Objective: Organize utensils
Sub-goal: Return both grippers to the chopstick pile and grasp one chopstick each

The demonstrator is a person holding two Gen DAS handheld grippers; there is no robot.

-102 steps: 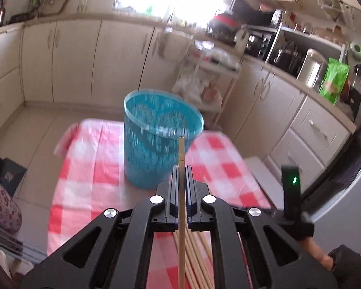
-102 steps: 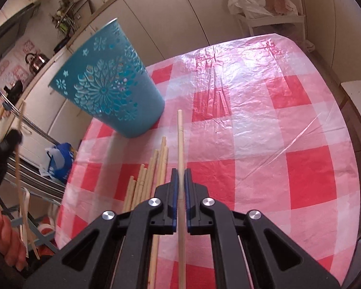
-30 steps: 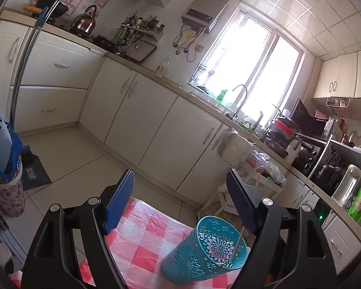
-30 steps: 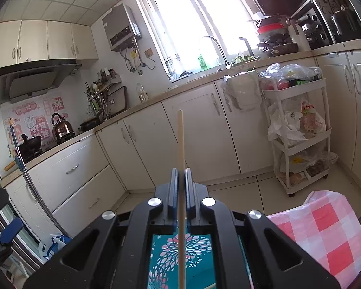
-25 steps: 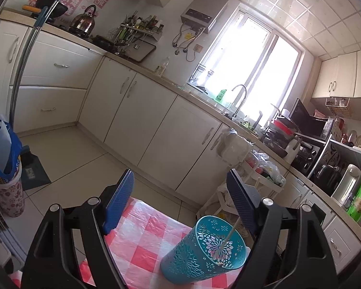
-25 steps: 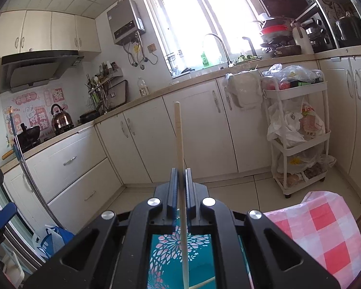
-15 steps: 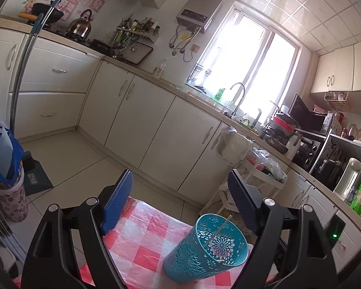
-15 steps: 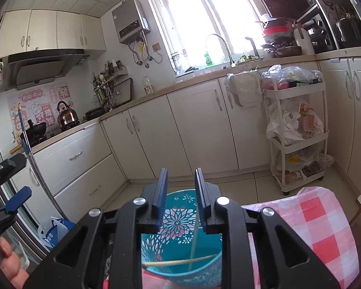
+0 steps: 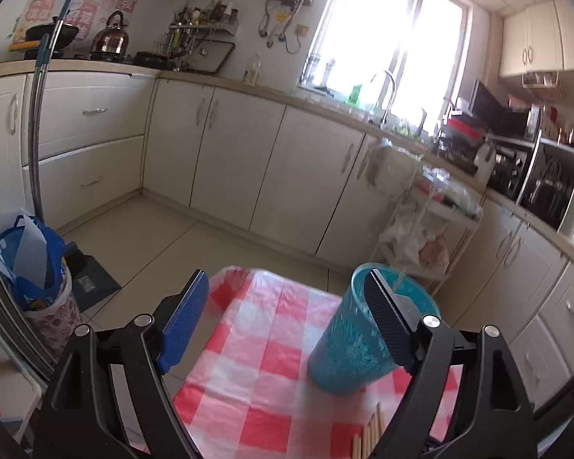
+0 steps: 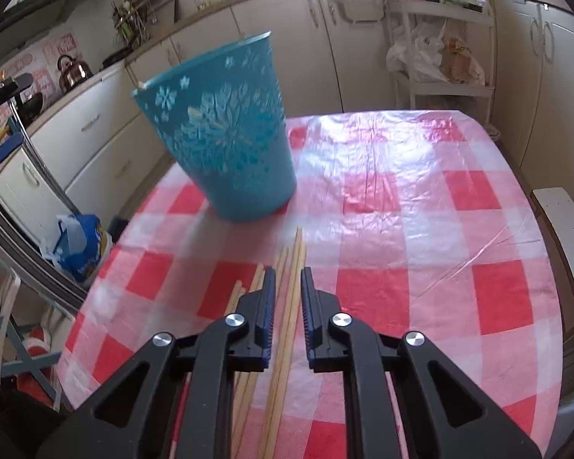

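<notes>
A teal cut-out bin [image 10: 225, 134] stands on the red-checked tablecloth [image 10: 421, 229]; it also shows in the left wrist view [image 9: 348, 348], partly behind my right finger, with a chopstick tip leaning out of its rim. Several wooden chopsticks [image 10: 291, 267] lie on the cloth in front of it. My right gripper [image 10: 288, 279] is open and empty, low over the pile, jaws either side of two sticks. My left gripper [image 9: 287, 298] is wide open and empty, above the table's left part. A few chopstick ends [image 9: 369, 436] show at the bottom.
Cream kitchen cabinets [image 9: 229, 160] run behind the table. A white trolley with bags [image 10: 436, 46] stands beyond the far edge. A blue bag in a floral bin [image 9: 34, 267] sits on the floor to the left. A white bench [image 10: 562, 237] is at the right.
The right gripper opened and let its chopstick drop into the bin, then swung down to the pile on the cloth. The left gripper tilted down and drew nearer the table.
</notes>
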